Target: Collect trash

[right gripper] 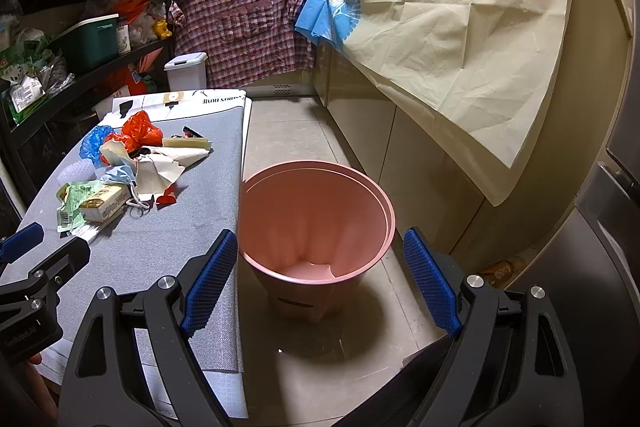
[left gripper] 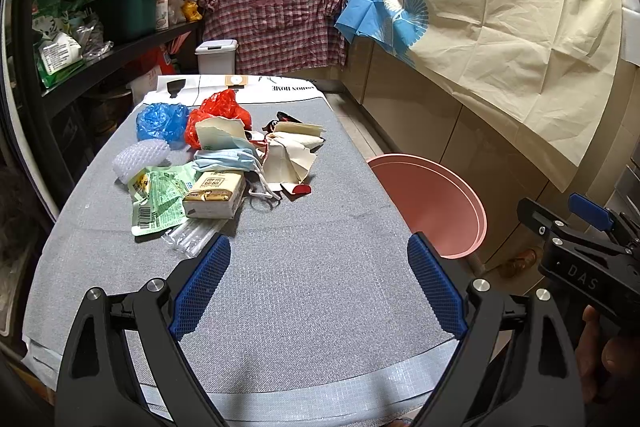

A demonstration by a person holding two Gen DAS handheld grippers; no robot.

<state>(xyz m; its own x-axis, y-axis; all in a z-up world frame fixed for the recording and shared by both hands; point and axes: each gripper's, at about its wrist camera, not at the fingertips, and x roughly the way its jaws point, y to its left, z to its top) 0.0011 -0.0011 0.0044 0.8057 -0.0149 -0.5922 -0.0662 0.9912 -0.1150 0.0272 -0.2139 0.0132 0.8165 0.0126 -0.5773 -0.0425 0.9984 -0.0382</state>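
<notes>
Grey table point(left gripper: 304, 267) bears trash pile point(left gripper: 224, 163); pink bin point(right gripper: 316, 223) beside, seemingly empty; left gripper point(left gripper: 319, 283), right gripper point(right gripper: 320, 283) agape, unladen.

1. The table cover point(left gripper: 304, 267), across the middle of the left wrist view, is grey woven cloth, matt, with a fine grid.
2. The bin point(right gripper: 316, 211), centre of the right wrist view, is smooth pink plastic with a soft sheen.
3. In the pile at left centre, the blue bag point(left gripper: 160, 121) and red bag point(left gripper: 224, 109) are thin, crinkled, glossy plastic film.
4. The mask point(left gripper: 228, 159) is soft, pale blue, matt fabric.
5. The tissue pack point(left gripper: 216, 191) has a shiny wrapper.
6. The foam net point(left gripper: 140, 157) is white and bumpy.
7. The pads point(left gripper: 204, 287), in the lower frame, are blue, rough and knurled; the black arms look like matt plastic with shiny metal pins.
8. The sheet point(left gripper: 500, 39), upper right, is creased, cream, matt paper or cloth.
</notes>
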